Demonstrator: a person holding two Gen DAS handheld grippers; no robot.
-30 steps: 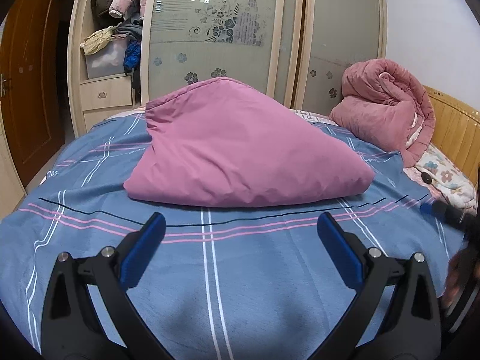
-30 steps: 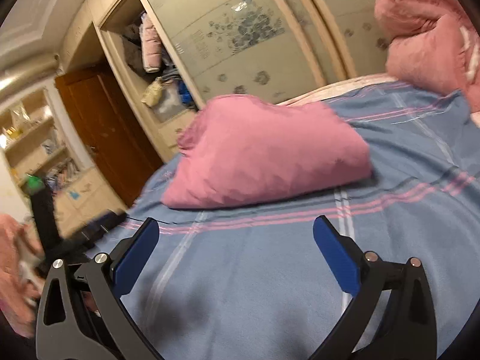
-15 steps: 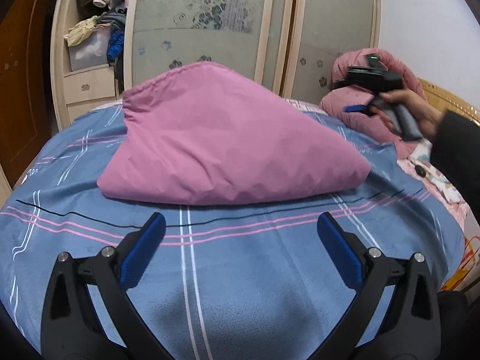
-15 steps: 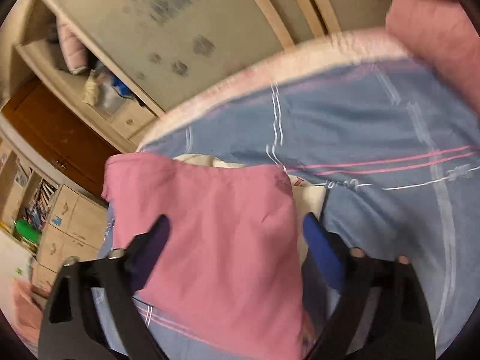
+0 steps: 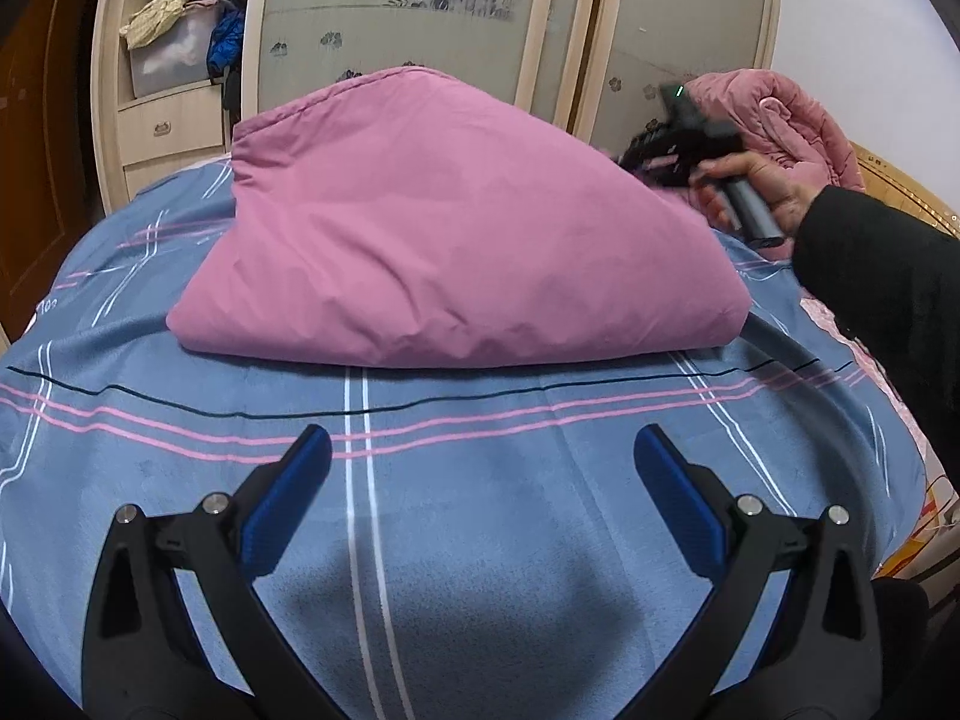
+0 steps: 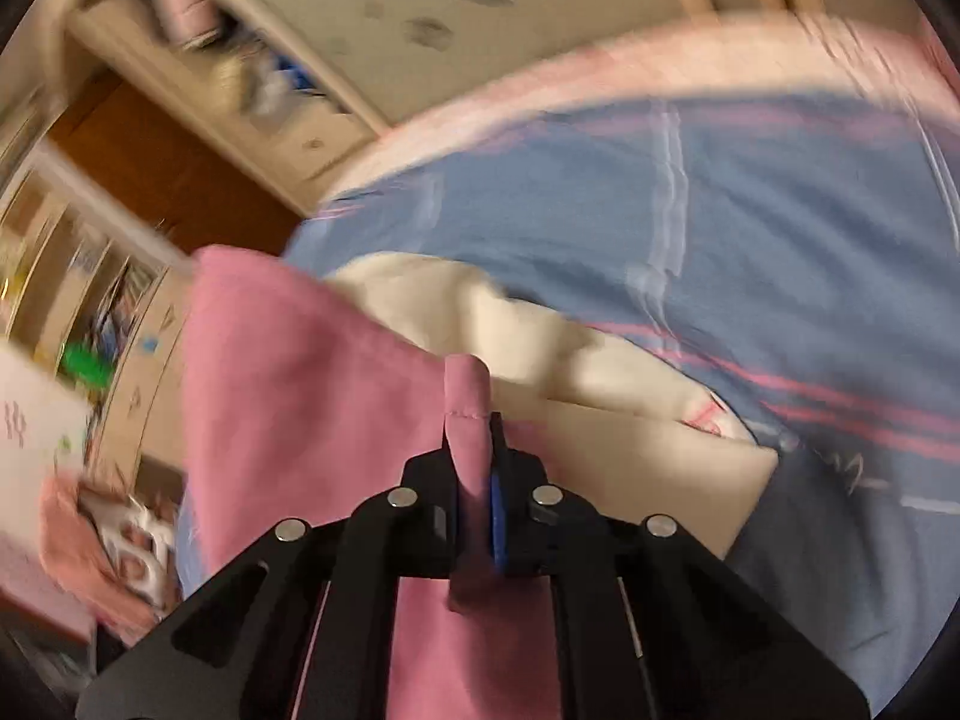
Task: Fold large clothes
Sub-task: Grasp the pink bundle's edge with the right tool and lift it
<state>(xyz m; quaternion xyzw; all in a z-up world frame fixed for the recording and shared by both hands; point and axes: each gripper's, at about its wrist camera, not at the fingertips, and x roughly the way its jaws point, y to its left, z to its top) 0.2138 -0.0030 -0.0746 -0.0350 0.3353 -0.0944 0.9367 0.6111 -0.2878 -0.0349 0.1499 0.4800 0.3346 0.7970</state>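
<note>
The pink quilt [image 5: 456,228] lies heaped on the bed [image 5: 480,540]; its far side is hidden. The right claw [image 6: 474,450], blurred, has just closed on a pink fold, while the left claw [image 5: 480,480] gapes wide, empty

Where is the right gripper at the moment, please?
In the left wrist view, the right gripper is at the pink quilt's far right corner, shut on its edge.

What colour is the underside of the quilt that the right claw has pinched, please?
Cream underside, under a pink quilt top; it shows best in the right wrist view.
</note>
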